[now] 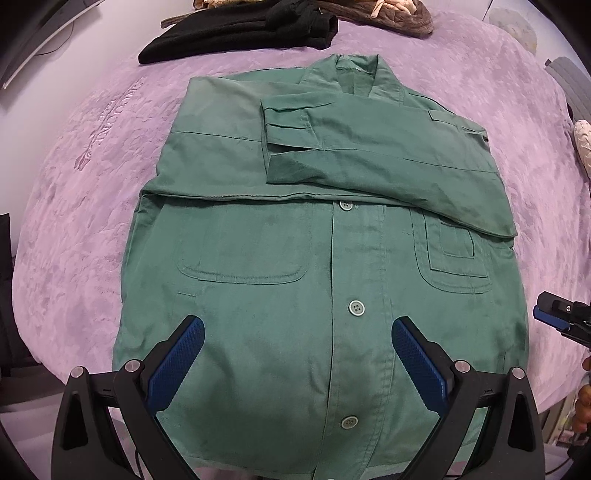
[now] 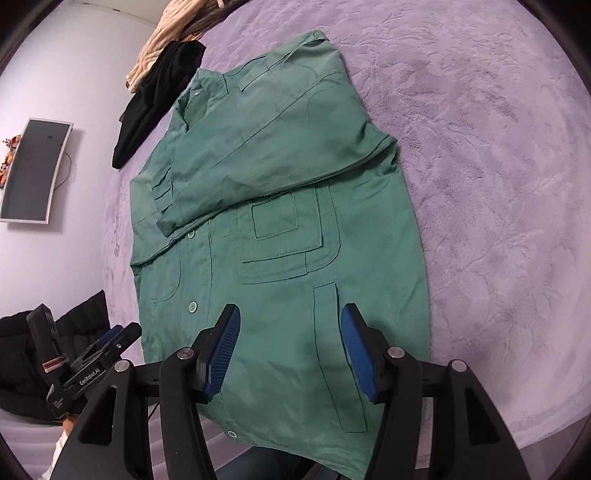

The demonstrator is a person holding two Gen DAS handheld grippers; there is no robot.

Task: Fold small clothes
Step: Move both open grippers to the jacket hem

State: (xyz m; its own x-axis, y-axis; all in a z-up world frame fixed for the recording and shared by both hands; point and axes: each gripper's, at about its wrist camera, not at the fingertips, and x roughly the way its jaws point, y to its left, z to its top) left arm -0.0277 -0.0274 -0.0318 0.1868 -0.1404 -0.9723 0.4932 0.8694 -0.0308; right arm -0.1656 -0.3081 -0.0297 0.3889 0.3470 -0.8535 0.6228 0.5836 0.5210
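Note:
A green button-up jacket (image 1: 314,258) lies front-up on the purple bedspread (image 1: 92,184), collar at the far side, hem toward me. Both sleeves are folded across its chest; the cuff (image 1: 288,147) of the upper sleeve lies near the middle. It also shows in the right wrist view (image 2: 288,229). My left gripper (image 1: 297,332) is open and empty, hovering over the lower hem near the button placket. My right gripper (image 2: 290,325) is open and empty over the jacket's lower right part; its tip shows in the left wrist view (image 1: 554,314). The left gripper shows in the right wrist view (image 2: 118,338).
A folded black garment (image 1: 240,33) and a brown and beige pile (image 1: 388,14) lie at the far edge of the bed. A wall-mounted screen (image 2: 33,170) hangs at the left. A dark quilted item (image 2: 22,354) sits beside the bed's near left.

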